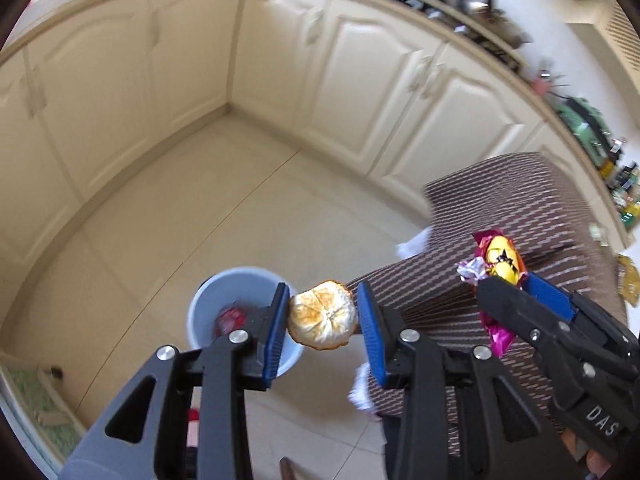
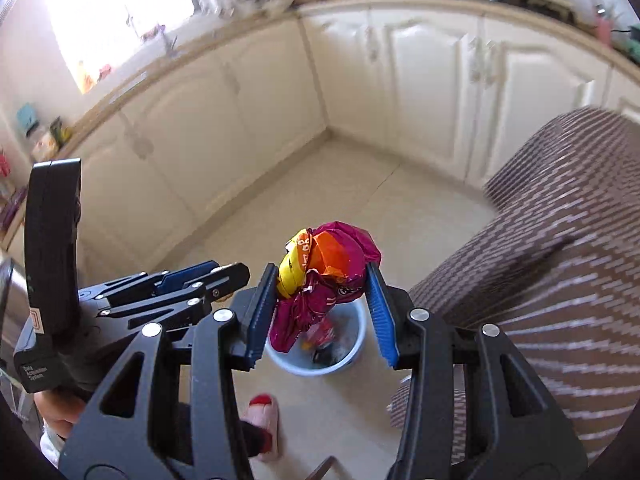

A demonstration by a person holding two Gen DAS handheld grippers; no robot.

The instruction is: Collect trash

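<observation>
While both loads are hanging over the floor, we are finding the bin (image 1: pixel 240 312) at far left. The left gripper (image 1: pixel 323 320) is clamping the orange peel (image 1: pixel 322 316): light, soft, liable to tear. The right gripper (image 2: pixel 322 312) is pinching the crumpled wrapper (image 2: pixel 320 280), flimsy and slippery, directly above the bin.
</observation>
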